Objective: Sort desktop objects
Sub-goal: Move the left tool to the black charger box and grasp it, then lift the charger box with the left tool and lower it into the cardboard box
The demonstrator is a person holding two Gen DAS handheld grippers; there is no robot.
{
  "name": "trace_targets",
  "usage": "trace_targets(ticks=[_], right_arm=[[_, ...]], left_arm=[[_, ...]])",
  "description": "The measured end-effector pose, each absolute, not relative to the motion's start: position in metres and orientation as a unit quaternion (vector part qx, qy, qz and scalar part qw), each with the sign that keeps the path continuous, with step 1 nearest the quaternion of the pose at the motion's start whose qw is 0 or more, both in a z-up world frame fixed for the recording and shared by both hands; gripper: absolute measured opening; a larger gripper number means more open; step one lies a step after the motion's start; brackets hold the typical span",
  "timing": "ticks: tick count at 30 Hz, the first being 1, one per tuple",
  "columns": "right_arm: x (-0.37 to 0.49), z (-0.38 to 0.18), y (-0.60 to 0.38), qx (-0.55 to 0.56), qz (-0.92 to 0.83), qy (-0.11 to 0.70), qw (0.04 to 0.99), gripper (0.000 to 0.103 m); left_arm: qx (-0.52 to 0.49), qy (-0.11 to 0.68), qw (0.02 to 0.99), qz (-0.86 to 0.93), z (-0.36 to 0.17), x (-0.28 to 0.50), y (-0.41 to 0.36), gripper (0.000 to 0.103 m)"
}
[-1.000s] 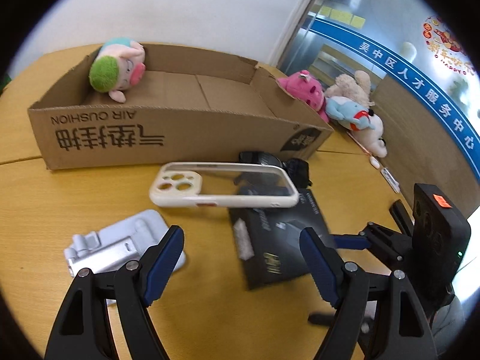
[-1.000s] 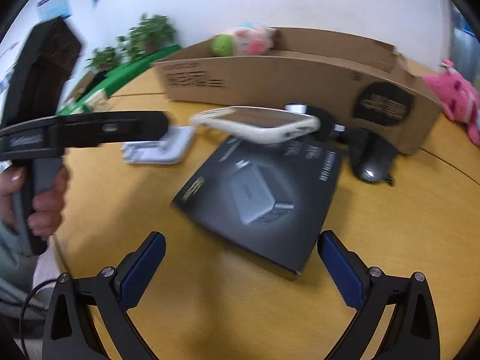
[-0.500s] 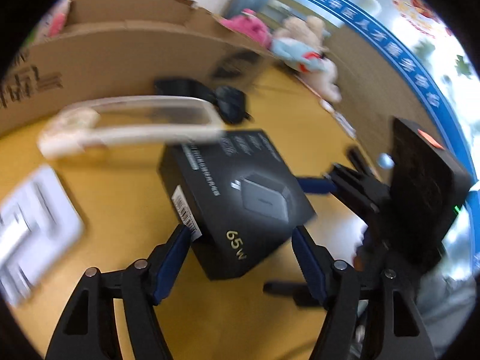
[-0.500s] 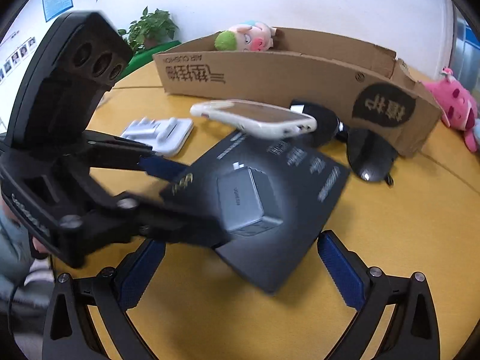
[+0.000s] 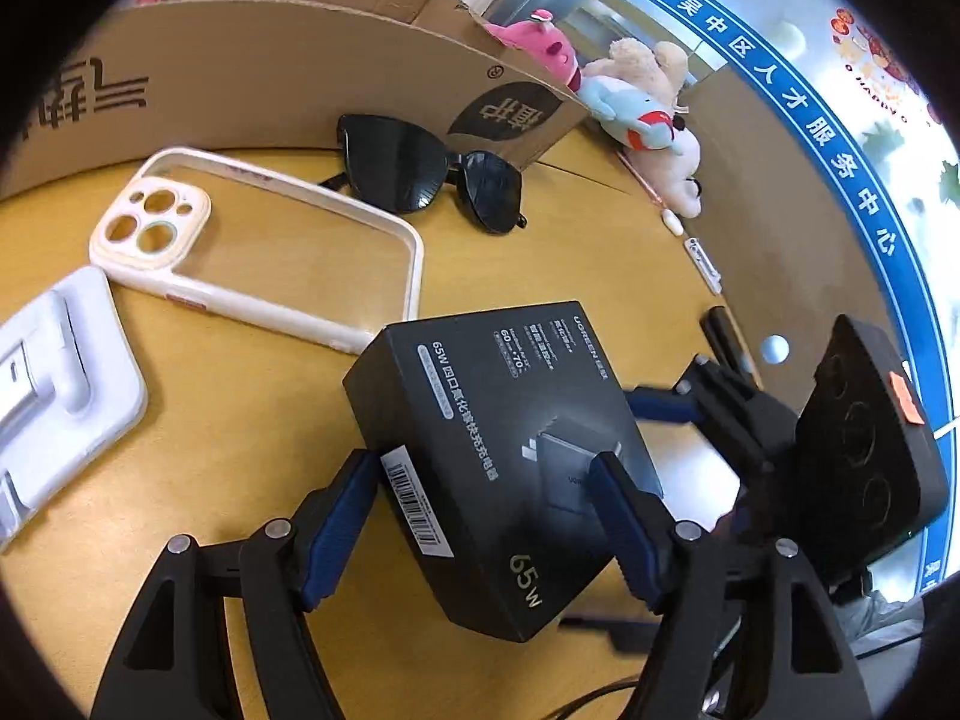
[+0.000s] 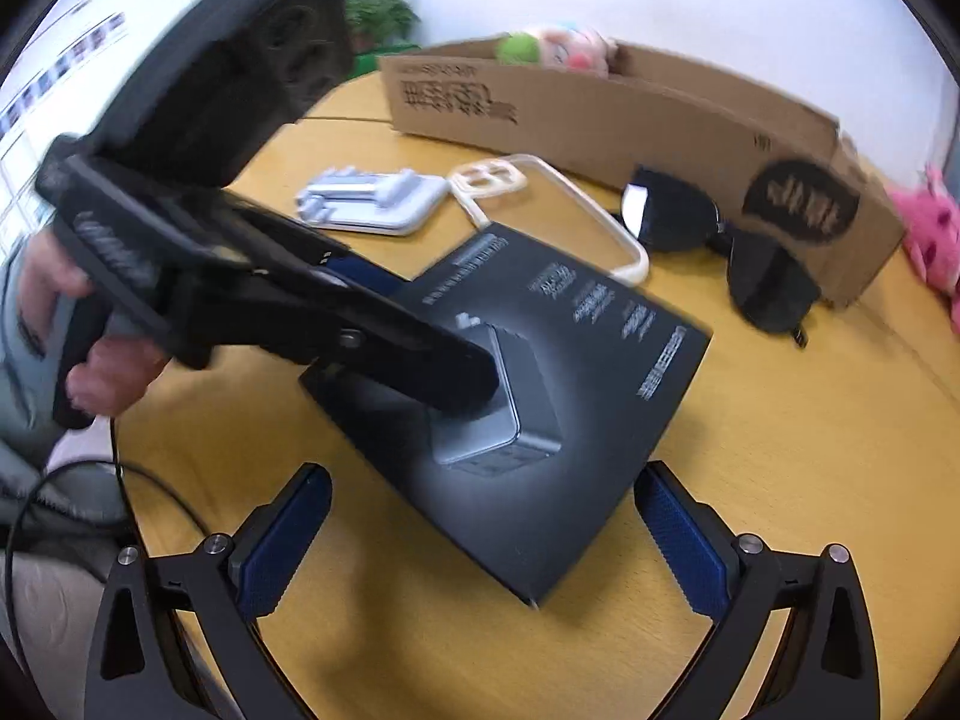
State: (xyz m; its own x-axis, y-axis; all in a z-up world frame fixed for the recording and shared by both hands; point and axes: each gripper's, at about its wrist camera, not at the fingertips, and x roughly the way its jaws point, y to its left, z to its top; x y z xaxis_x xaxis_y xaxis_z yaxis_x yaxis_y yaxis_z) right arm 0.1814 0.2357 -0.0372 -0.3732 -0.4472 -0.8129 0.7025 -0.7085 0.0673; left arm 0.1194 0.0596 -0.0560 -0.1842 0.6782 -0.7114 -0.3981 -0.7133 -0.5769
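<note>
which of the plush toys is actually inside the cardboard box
The green-haired pink plush, at the far end of the cardboard box. The pink plush and cream-and-blue plush lie outside it.

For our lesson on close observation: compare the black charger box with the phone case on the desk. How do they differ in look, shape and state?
The charger box is opaque black with white print; the phone case is clear with a cream rim. The charger box is a thick closed block; the phone case is a thin open shell with camera holes. The charger box sits between the left gripper fingers, one end raised; the phone case lies flat, untouched. Both are rectangular and on the wooden table.
</note>
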Motion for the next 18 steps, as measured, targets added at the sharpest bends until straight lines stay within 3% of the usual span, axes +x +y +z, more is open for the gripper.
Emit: trace_targets(ticks=[5,6,7,13,18], right_arm=[[0.168,-0.045,0.253,0.450,-0.825,0.136,0.314,0.101],[0.166,-0.048,0.250,0.455,-0.822,0.139,0.312,0.096],[0.168,-0.050,0.245,0.454,-0.820,0.145,0.315,0.090],[0.170,-0.038,0.233,0.431,-0.839,0.133,0.304,0.090],[0.164,0.009,0.220,0.378,-0.864,0.138,0.302,0.090]], left_arm=[[-0.527,-0.150,0.357,0.757,-0.057,0.121,0.061,0.061],[-0.526,-0.151,0.358,0.756,-0.056,0.121,0.062,0.059],[-0.523,-0.144,0.354,0.762,-0.054,0.122,0.063,0.059],[-0.477,-0.121,0.336,0.803,-0.025,0.133,0.057,0.057],[-0.406,-0.120,0.323,0.846,0.033,0.132,0.040,0.057]])
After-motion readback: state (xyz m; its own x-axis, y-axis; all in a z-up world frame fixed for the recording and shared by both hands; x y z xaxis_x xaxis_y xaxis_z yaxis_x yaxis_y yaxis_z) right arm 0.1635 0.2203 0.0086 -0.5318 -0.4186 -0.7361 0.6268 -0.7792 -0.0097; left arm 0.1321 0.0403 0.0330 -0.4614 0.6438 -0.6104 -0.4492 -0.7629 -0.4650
